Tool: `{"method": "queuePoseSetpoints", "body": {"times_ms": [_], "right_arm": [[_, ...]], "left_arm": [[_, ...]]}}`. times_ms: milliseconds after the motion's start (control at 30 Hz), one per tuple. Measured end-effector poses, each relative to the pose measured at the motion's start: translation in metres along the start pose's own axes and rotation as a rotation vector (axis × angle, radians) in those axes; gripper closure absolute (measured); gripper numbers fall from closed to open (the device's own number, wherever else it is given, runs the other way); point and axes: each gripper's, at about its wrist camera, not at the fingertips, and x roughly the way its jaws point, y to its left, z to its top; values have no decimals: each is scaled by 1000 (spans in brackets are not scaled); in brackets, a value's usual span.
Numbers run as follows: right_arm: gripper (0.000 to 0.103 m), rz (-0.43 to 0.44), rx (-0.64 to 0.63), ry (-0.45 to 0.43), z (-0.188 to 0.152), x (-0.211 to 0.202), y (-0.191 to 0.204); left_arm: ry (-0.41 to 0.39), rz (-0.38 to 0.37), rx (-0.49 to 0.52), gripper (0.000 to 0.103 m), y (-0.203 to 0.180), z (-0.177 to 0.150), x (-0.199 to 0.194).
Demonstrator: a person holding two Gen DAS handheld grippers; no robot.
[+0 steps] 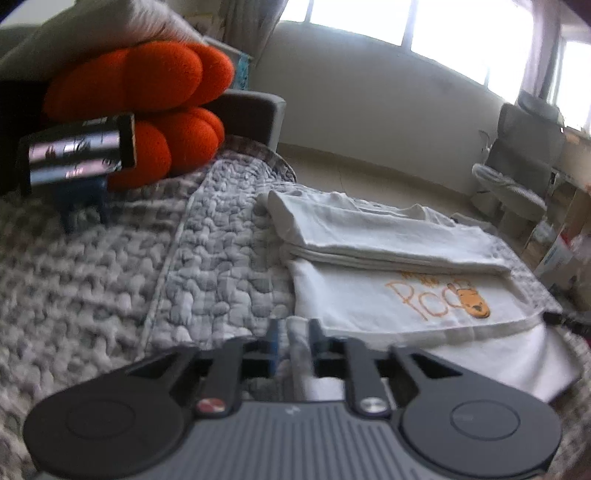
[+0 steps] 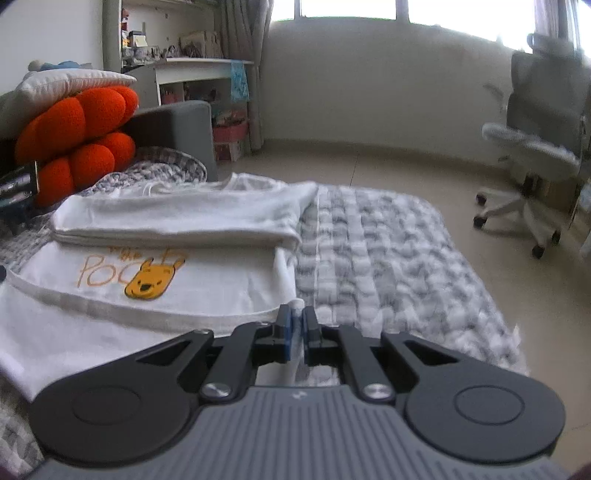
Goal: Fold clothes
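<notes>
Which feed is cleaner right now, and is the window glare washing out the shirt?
Left wrist view: motion-smeared, the blanket streaks at left; windows blown out. Right wrist view: sharper, the bear print on the shirt reads clearly; chair soft at the fisheye edge. The shirt is bright but keeps detail in both.

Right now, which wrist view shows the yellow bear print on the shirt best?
The right wrist view: the bear print faces the camera upright, face and ears clear. In the left wrist view the same print sits sideways near the shirt's edge, blurred and partly under the fold.
</notes>
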Motion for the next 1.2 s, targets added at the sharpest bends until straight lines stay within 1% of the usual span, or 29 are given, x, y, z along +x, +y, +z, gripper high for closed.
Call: {"method": "queuePoseSetpoints", "body": {"times_ms": [33,67,200,267,367,400,433,500,733,867,1033,1100,1200], "right_arm": [[97,4,8,3,-1,0,-1],[96,8,16,6,-1,-1,-3],[96,18,31,10,-1,-2,-5],[96,17,27,11,-1,-2,-4],[96,14,28,14,-2,-2,-4],[96,14,30,14,-2,-2,-5],[96,15,29,14,-2,-2,-5],[96,16,25,15,-2,-2,-5],[97,-2,-1,-25,-2,-7,0],[97,-12,-9,-56,1,-9,3],[97,-25,-7,-86,8,-12,3],[97,-30,0,-90,10,-11,1],[97,-28,20,-62,11,-1,-2]], "left_arm": [[0,0,-15,65,2,0,-2],[-1,-3,-31,63,5,0,-3],[-2,-53,-77,62,10,3,-7],[12,-69,-71,62,8,3,-4],[39,-78,-37,66,2,-1,4],[48,-76,-22,82,0,-2,7],[57,-75,-7,88,-2,-4,10],[57,-62,20,95,-5,-5,11],[9,-35,63,97,-9,-2,0],[-32,-10,119,97,-20,4,-7],[-74,-9,112,97,-20,13,-10],[-62,-7,102,97,-18,16,-3],[-28,3,92,97,-16,14,12]]}}
